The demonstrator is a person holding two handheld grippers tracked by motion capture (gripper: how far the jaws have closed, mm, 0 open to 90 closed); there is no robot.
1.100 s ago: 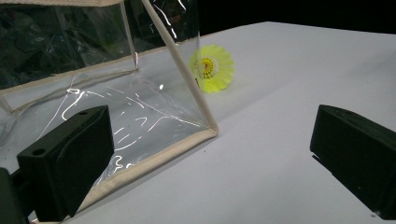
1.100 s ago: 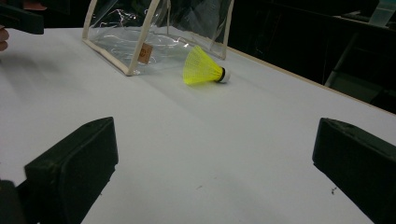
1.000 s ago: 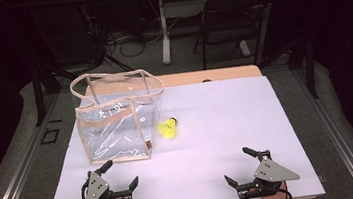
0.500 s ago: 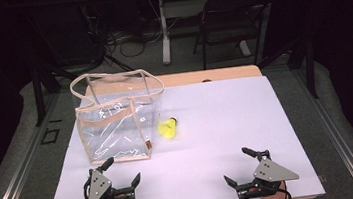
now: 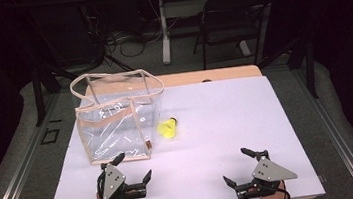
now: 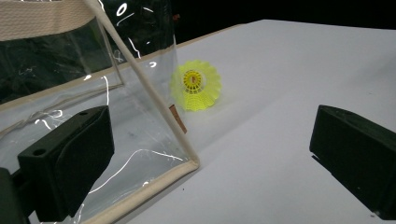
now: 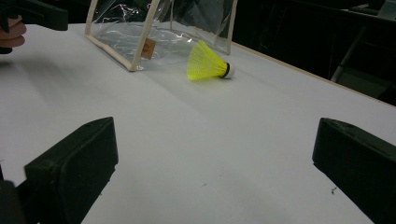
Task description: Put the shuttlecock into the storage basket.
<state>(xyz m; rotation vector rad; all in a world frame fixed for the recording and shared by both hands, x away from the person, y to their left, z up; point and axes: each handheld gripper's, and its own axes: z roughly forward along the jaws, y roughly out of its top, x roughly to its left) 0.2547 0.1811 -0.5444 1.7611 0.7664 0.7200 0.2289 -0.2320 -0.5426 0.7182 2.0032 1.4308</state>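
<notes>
A clear plastic bag [image 5: 116, 121] with beige trim and handles stands upright at the table's left. A yellow shuttlecock [image 5: 168, 128] lies on its side just right of the bag, also seen as the shuttlecock [image 6: 196, 85] and the shuttlecock [image 7: 208, 61]. My left gripper [image 5: 132, 168] is open near the front edge, just below the bag's front corner [image 6: 189, 158]. My right gripper [image 5: 239, 166] is open at the front right, holding nothing, with bare table between it and the shuttlecock.
The white table top [image 5: 227, 119] stretches wide to the right and rear. A dark chair [image 5: 233, 17] and a desk leg [image 5: 164, 30] stand beyond the far edge, with cables on the floor.
My left gripper has shifted slightly right and forward, closer to the bag's front corner. The right gripper, the bag and the shuttlecock stay in place.
</notes>
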